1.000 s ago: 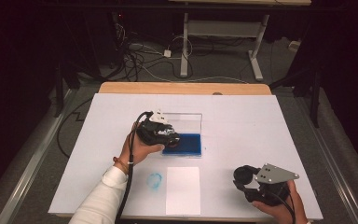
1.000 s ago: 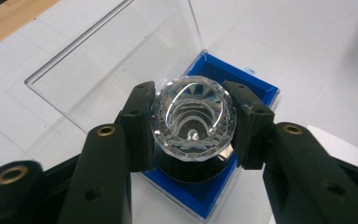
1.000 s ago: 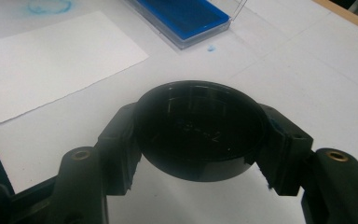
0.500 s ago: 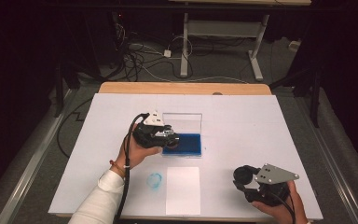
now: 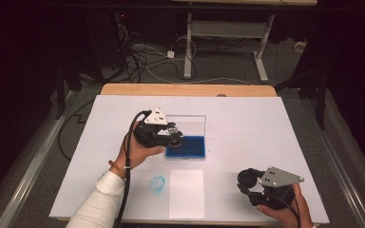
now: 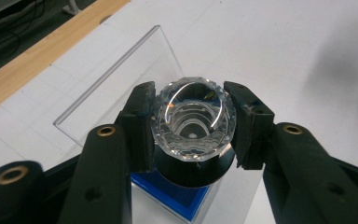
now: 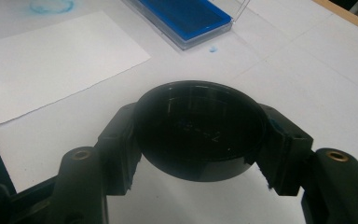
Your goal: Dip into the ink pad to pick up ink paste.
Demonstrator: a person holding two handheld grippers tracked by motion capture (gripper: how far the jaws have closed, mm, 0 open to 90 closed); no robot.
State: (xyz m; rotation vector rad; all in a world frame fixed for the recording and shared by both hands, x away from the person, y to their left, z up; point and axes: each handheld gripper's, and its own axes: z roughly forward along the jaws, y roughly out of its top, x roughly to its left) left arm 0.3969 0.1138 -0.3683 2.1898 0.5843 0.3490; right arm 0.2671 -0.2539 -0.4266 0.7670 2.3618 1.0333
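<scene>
While the left gripper (image 6: 193, 128) clamps its fingers on a faceted stamp (image 6: 193, 119) above the blue ink tray (image 5: 186, 147), the right gripper (image 7: 200, 140) clamps a black cap (image 7: 199, 128).

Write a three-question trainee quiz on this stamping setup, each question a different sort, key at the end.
1. True or false: the left gripper is shut on the faceted clear-handled stamp.
2. Multiple choice: in the high view, the blue ink pad lies A) beside the right gripper, B) just beyond the white paper sheet, C) on the wooden table edge.
3. Fill in: the right gripper is shut on a round ____ cap.

Key: 1 true; 2 B; 3 black.
</scene>
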